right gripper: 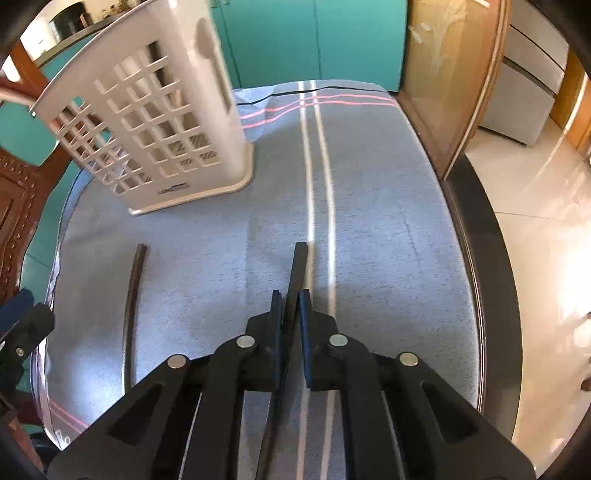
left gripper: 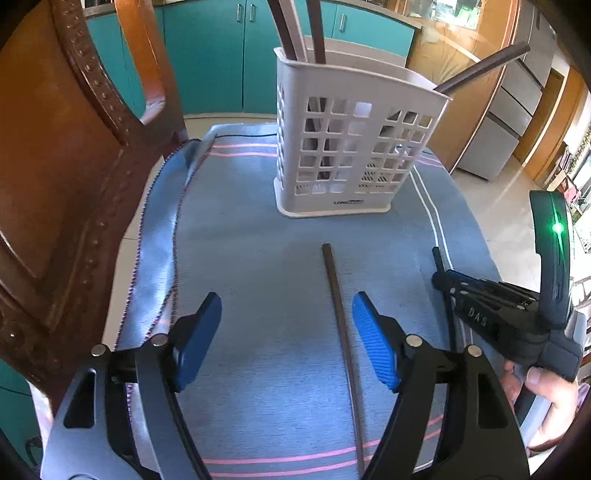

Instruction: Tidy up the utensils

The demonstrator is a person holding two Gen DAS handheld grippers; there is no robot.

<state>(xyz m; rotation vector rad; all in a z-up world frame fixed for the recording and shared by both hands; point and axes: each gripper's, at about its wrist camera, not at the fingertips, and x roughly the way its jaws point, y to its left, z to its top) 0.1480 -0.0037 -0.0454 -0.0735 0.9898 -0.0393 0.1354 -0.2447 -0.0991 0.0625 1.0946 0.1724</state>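
A white slotted utensil holder [left gripper: 343, 147] stands at the far middle of the blue cloth, with three dark chopsticks [left gripper: 317, 33] sticking out of it. It also shows in the right wrist view [right gripper: 159, 122]. A loose dark chopstick [left gripper: 340, 314] lies on the cloth between my left gripper's blue fingers; it also shows in the right wrist view [right gripper: 131, 314]. My left gripper [left gripper: 286, 310] is open and empty above it. My right gripper [right gripper: 290, 299] is shut on another dark chopstick [right gripper: 298, 266], low over the cloth to the right; the gripper also shows in the left wrist view [left gripper: 443, 277].
The blue cloth [left gripper: 258, 258] with pink and white stripes covers a round table. A carved wooden chair [left gripper: 55, 166] stands close at the left. Teal cabinets [left gripper: 214, 55] are behind. A wooden door frame [right gripper: 443, 92] and tiled floor [right gripper: 535, 221] lie to the right.
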